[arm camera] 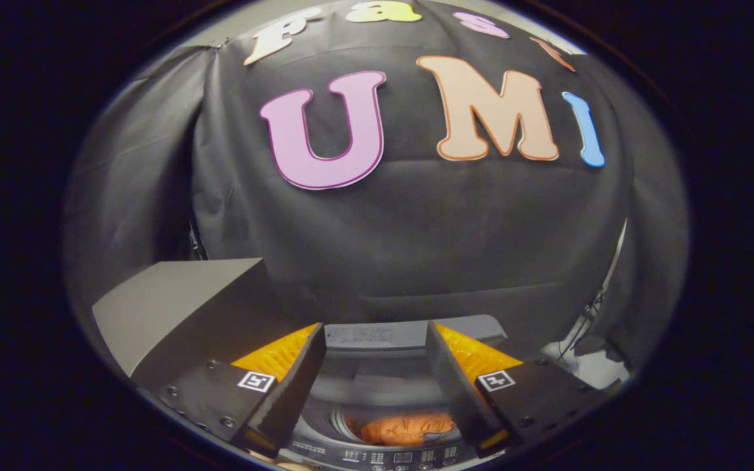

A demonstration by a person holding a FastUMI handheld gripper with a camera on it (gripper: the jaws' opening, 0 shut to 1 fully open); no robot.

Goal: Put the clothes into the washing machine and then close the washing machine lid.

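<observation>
We see our gripper (pixel 377 392) with its fingers spread apart and holding nothing; between them lies the orange clothing (pixel 410 428) down in the drum of the washing machine (pixel 377 337); its grey lid (pixel 180 314) stands raised beside the left finger; beyond hangs the black cloth wall (pixel 416 229).

We note a gripper (pixel 375 383) with two black wedge-shaped fingers (pixel 292 386), orange panels behind, square black-and-white markers on both bases, and visible screws.
</observation>
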